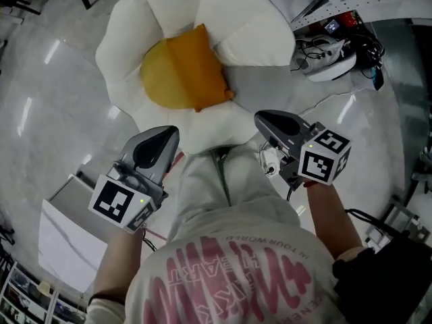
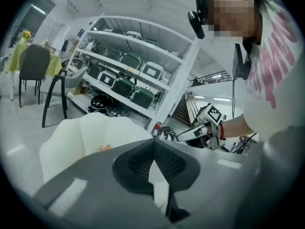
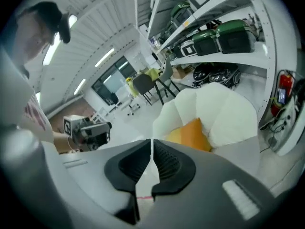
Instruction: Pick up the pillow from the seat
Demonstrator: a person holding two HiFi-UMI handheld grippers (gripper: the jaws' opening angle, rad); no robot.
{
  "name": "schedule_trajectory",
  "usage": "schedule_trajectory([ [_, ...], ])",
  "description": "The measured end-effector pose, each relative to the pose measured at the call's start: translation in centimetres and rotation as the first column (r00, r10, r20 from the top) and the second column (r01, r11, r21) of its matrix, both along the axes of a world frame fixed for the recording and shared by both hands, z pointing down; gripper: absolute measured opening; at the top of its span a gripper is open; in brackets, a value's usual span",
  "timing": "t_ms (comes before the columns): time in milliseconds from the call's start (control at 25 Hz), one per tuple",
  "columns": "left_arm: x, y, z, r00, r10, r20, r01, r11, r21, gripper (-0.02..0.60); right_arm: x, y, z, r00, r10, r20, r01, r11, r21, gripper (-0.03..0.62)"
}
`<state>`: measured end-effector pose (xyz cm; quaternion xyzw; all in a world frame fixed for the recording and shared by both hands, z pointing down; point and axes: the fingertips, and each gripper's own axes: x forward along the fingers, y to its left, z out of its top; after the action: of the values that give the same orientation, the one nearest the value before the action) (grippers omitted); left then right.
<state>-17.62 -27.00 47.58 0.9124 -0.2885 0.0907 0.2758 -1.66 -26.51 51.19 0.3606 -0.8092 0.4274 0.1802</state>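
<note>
The pillow, orange, lay tilted on the yellow centre of the white, petal-shaped seat. It sat ahead of both claws and between them, well apart from either and untouched.

The person stood facing the seat with both forearms held forward at the sides, one claw in each hand. The left claw pointed ahead and slightly inward, its tip over the seat's near edge as the head view showed it. Its jaws were closed tight, pad against pad, with nothing between them. In its own view only a sliver of orange showed past the left jaw, and the white petals rose beyond.

The right claw was held about level with the left and also angled inward toward the seat. Its jaws stood together too, with no more than a hairline slit at the tips, and they held nothing. From its own view the pillow lay beyond the tips and to their right. Shelves with green cases stood farther right.
</note>
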Motion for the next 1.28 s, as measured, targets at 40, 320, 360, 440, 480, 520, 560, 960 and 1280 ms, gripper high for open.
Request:
schedule_trajectory([
  [40, 0.1, -0.3, 1.4, 1.0, -0.006, -0.001, 0.006, 1.0, -0.021, 0.012, 0.1, -0.1, 1.4, 0.998, -0.038, -0.045, 0.038, 0.999, -0.002, 0.026],
  [320, 0.0, -0.5, 11.8, 0.994, -0.107, 0.012, 0.108, 0.982, -0.155, 0.012, -0.1, -1.7, 11.3, 0.982, -0.159, -0.103, 0.151, 0.985, -0.086, 0.044],
  [360, 0.0, -0.4, 13.4, 0.992, -0.125, 0.027, 0.128, 0.976, -0.174, 0.014, 0.1, -1.9, 12.8, 0.98, -0.17, -0.103, 0.159, 0.982, -0.103, 0.044],
  [440, 0.3, -0.3, 16.9, 0.986, -0.162, 0.044, 0.168, 0.961, -0.22, 0.014, 0.7, -2.4, 16.0, 0.978, -0.18, -0.107, 0.166, 0.977, -0.134, 0.044],
  [480, 0.6, -0.3, 18.7, 0.983, -0.181, 0.041, 0.186, 0.952, -0.245, 0.014, 1.1, -2.7, 17.6, 0.977, -0.183, -0.11, 0.166, 0.975, -0.149, 0.047],
  [520, 1.0, -0.2, 20.8, 0.98, -0.198, 0.032, 0.199, 0.941, -0.274, 0.014, 1.6, -3.0, 19.2, 0.977, -0.183, -0.11, 0.163, 0.973, -0.166, 0.051],
  [560, 1.4, 0.0, 22.8, 0.977, -0.213, 0.022, 0.209, 0.928, -0.308, 0.014, 2.1, -3.2, 20.8, 0.978, -0.181, -0.109, 0.159, 0.97, -0.184, 0.051],
  [960, 4.4, 0.7, 40.5, 0.959, -0.278, 0.063, 0.268, 0.804, -0.531, 0.192, 4.3, -5.0, 33.2, 0.999, -0.041, -0.004, 0.038, 0.957, -0.287, 0.125],
  [1280, 3.4, -1.3, 50.0, 0.938, -0.347, 0.023, 0.275, 0.698, -0.661, 0.404, 1.8, -5.0, 40.6, 1.0, -0.005, 0.026, 0.012, 0.955, -0.297, 0.314],
])
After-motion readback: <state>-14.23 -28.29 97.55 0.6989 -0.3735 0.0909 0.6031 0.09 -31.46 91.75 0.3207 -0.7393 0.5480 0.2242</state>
